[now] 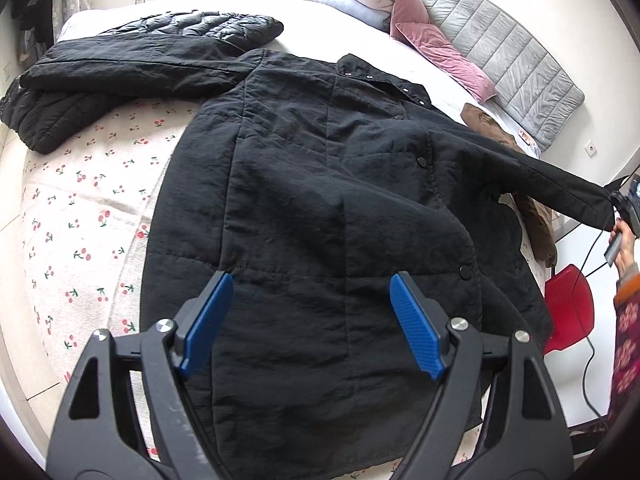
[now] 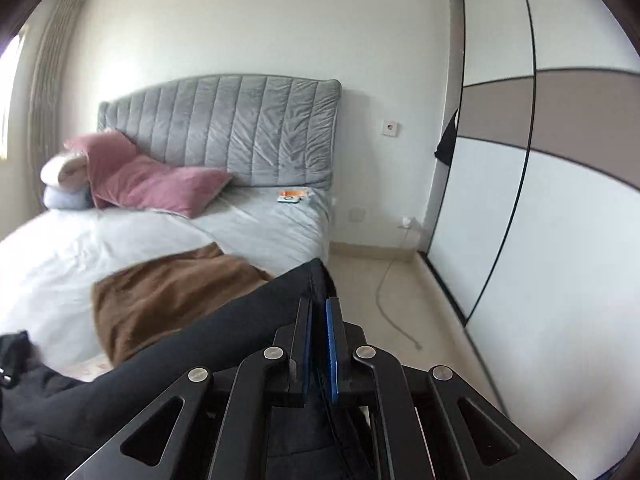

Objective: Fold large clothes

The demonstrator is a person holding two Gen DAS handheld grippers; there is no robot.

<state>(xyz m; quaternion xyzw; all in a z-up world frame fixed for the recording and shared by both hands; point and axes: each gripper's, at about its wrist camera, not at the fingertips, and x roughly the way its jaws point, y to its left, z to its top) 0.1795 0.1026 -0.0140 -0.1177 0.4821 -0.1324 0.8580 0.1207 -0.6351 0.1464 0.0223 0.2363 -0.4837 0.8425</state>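
A large black quilted coat (image 1: 320, 208) lies spread face up on the bed, collar toward the headboard. My left gripper (image 1: 310, 284) hovers open above its lower hem, its blue pads wide apart and holding nothing. The coat's right sleeve (image 1: 560, 184) is pulled out straight past the bed's edge. My right gripper (image 1: 624, 204) holds its cuff. In the right wrist view the right gripper (image 2: 319, 304) is shut on the black sleeve cuff (image 2: 316, 276), lifted over the bed's side.
Other black jackets (image 1: 132, 68) lie at the far left of the bed. A brown garment (image 2: 168, 292) lies under the sleeve. Pink pillows (image 2: 148, 180) rest against the grey headboard (image 2: 240, 128). A red chair (image 1: 568, 304) stands beside the bed. A wardrobe (image 2: 540, 200) is to the right.
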